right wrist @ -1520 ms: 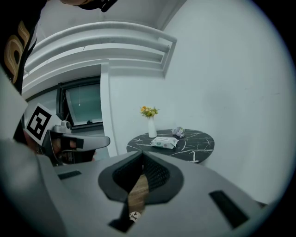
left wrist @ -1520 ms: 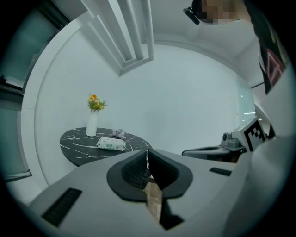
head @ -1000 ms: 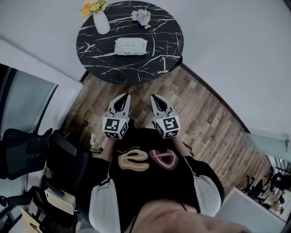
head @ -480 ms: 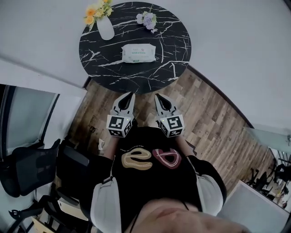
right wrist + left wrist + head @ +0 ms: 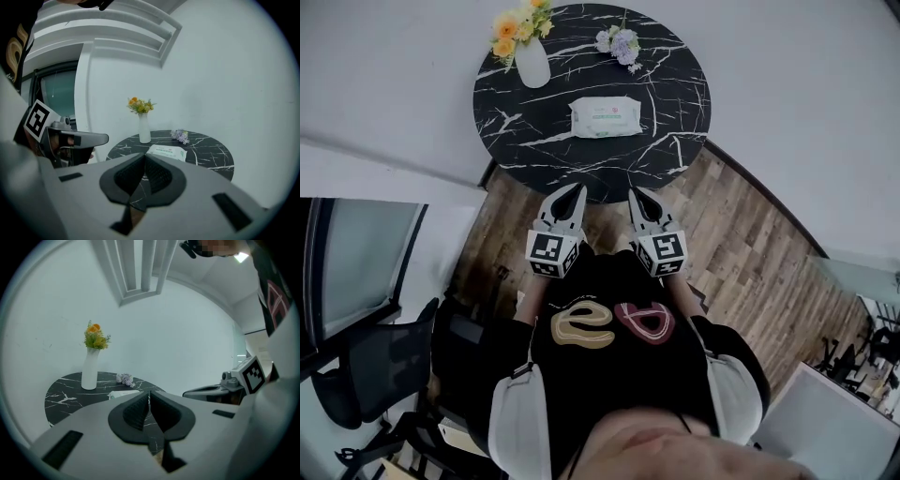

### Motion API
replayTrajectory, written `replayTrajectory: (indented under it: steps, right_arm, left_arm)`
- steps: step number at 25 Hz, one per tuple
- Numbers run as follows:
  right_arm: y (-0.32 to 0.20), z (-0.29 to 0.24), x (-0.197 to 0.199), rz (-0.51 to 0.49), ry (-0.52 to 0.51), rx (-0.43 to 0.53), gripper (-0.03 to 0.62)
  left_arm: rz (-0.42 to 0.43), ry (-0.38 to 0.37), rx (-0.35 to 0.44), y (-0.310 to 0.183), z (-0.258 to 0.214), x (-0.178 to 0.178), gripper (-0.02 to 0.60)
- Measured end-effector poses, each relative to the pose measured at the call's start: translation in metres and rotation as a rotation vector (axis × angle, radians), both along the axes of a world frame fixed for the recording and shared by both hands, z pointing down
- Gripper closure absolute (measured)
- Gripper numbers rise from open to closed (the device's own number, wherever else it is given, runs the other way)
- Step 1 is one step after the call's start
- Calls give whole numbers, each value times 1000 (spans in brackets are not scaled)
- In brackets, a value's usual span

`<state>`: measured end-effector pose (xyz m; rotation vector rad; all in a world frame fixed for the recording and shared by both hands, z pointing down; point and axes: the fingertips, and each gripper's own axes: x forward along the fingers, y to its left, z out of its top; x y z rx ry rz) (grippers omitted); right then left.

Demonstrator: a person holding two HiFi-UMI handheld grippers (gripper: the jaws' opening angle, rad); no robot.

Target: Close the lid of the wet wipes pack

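Observation:
A white wet wipes pack (image 5: 605, 117) lies flat near the middle of a round black marble table (image 5: 675, 159); it also shows as the pack (image 5: 167, 152) in the right gripper view and, partly hidden behind the jaws, as the pack (image 5: 123, 393) in the left gripper view. Whether its lid is up I cannot make out. My left gripper (image 5: 577, 191) and right gripper (image 5: 635, 194) hang side by side over the wood floor at the table's near edge, short of the pack. Both are shut with nothing between the jaws.
A white vase of yellow and orange flowers (image 5: 530, 58) stands at the table's back left, a small lilac posy (image 5: 622, 42) at the back. White walls close in behind the table. A black office chair (image 5: 380, 370) stands at the lower left beside a glass partition (image 5: 356, 262).
Both grippers have moved forward together toward the table. Table and pack now sit nearer and lower in the head view. The jaws stayed shut.

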<state>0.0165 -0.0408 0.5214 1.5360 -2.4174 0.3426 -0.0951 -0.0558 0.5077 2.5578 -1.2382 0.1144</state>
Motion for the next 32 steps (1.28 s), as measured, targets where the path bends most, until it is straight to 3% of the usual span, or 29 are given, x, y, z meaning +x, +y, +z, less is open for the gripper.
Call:
replayTrajectory:
  steps: [8,15,20,27,32]
  right_arm:
    - [-22,-1,-14,33,24,7,582]
    - [-45,-10,-17,5,34,30,580]
    - [-68,-9,-9,-21,46,22,580]
    - [-109,-8,-1,-102,74,10,572]
    - [-141,-2,2,-182,127,-8,533]
  left_arm:
    - [9,-33,-14,-19,9,-11,558]
    - [22,-49,-8,-33,7,-8,558]
    - [-13,-61,-23,-53,12,-6,558]
    - [-59,-81,-58,-89,18,4,558]
    - [-85,-97,-78,-118,25,15,558]
